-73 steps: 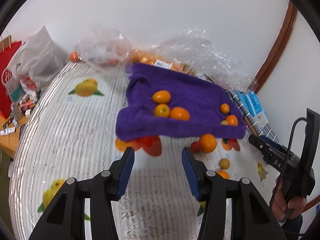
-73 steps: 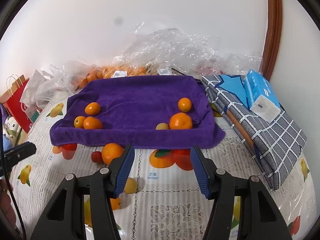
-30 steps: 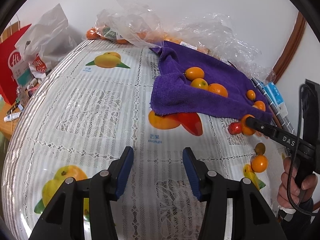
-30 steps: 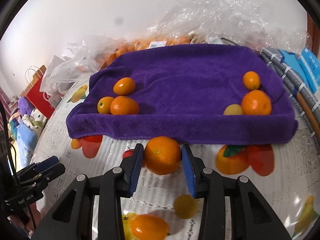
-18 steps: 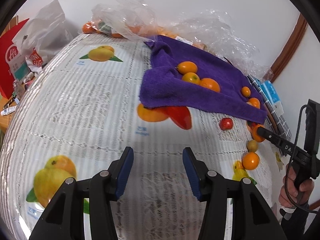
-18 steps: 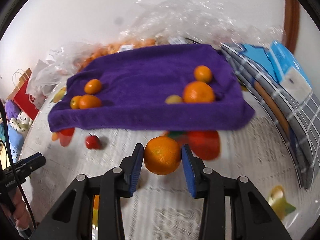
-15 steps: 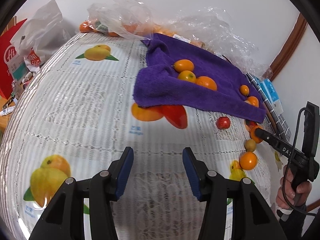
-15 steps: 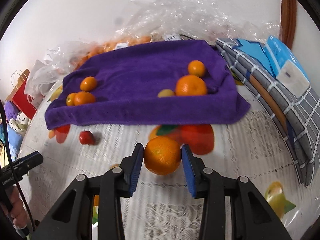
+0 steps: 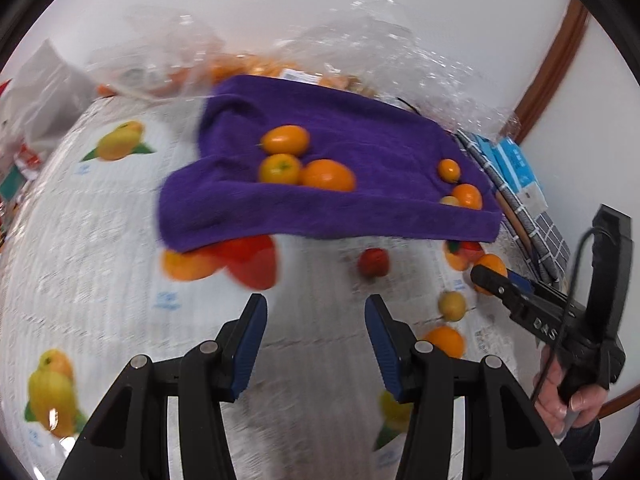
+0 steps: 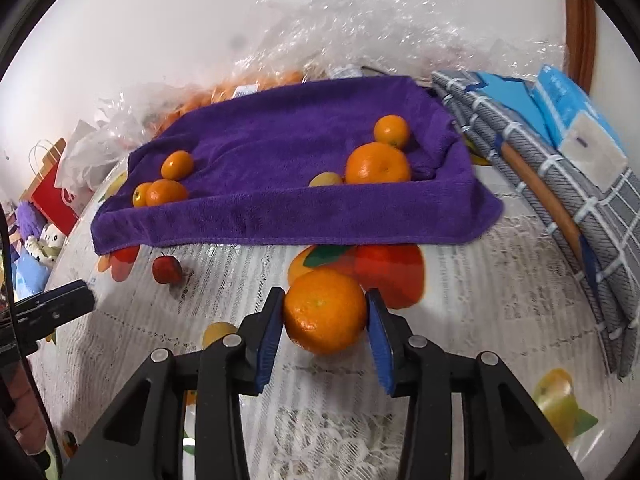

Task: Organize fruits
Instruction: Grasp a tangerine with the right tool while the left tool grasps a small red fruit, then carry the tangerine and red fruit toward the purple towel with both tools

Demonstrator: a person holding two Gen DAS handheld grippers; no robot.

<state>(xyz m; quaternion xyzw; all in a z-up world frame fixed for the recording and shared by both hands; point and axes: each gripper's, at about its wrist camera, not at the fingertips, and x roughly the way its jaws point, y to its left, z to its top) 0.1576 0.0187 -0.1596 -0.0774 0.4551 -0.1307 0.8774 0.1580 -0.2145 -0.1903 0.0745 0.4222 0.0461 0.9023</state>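
The right tool (image 10: 326, 314) is clenched on a large orange (image 10: 325, 312), held above the worktop (image 10: 460, 300) just before the purple towel's (image 10: 300, 160) near edge. The left tool (image 9: 316, 332) hangs spread, grasping nothing.

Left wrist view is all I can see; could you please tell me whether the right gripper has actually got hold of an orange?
Observer: Yes, the right gripper is shut on a large orange, with a blue pad against each side.
Operator: Thank you. Is it over the purple towel yet?
Observer: No, the orange is short of the purple towel, in front of its near edge, over the printed tablecloth.
Operator: And the blurred red fruit?
Observer: The red fruit is small with a thin stem, lying on the tablecloth just off the towel's left corner.
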